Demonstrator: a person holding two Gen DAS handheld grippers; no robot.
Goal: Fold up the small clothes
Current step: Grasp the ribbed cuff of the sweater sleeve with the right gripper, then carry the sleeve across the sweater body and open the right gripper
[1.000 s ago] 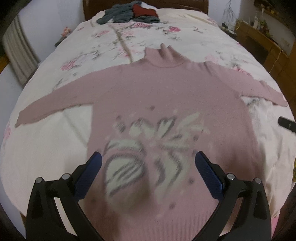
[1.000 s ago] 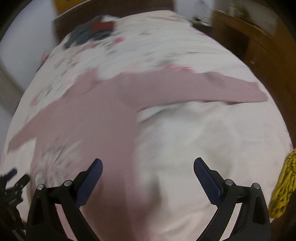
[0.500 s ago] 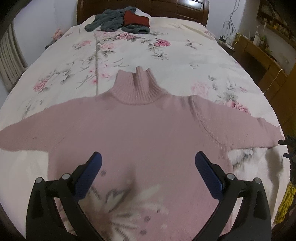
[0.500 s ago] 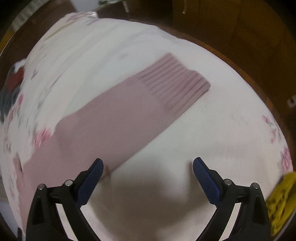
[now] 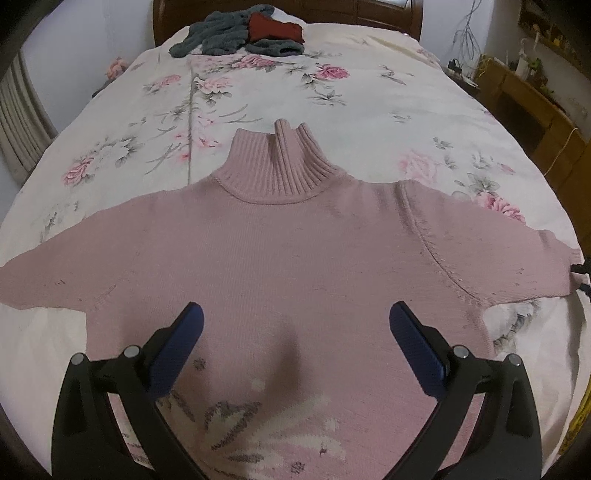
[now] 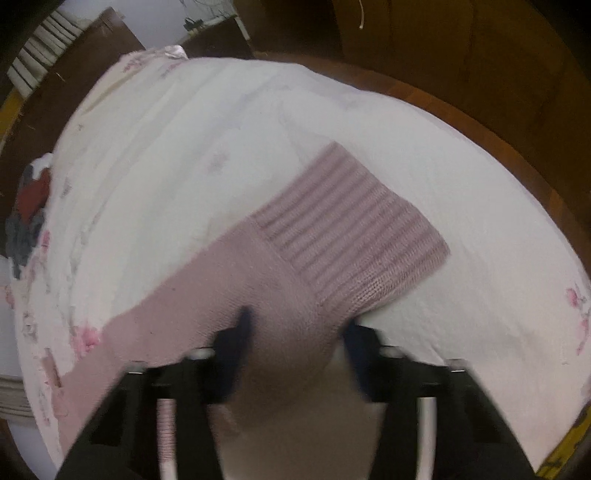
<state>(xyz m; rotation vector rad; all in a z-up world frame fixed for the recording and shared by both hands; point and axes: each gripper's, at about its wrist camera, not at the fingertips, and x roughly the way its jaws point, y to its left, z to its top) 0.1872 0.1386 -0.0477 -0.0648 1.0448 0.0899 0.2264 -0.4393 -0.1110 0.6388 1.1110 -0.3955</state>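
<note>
A pink turtleneck sweater (image 5: pixel 295 240) lies face up and spread flat on a floral bed sheet (image 5: pixel 258 96), sleeves out to both sides. My left gripper (image 5: pixel 295 325) hovers open over its chest, nothing between the blue pads. In the right wrist view the sweater's right sleeve (image 6: pixel 236 280) ends in a ribbed cuff (image 6: pixel 354 229) near the bed's edge. My right gripper (image 6: pixel 295 332) straddles the sleeve just behind the cuff. Its jaws stand half closed and blurred, with sleeve fabric between them. Whether they pinch the fabric is unclear.
A pile of grey and red clothes (image 5: pixel 240 33) sits by the wooden headboard. A wooden desk (image 5: pixel 535 92) stands right of the bed. Wooden floor (image 6: pixel 480 92) lies beyond the bed's edge. Something yellow (image 6: pixel 569 443) shows at the lower right.
The left gripper moved up the sweater from the flower pattern to the chest. The right gripper went out along the sleeve, dropped onto it near the cuff, and its jaws narrowed.
</note>
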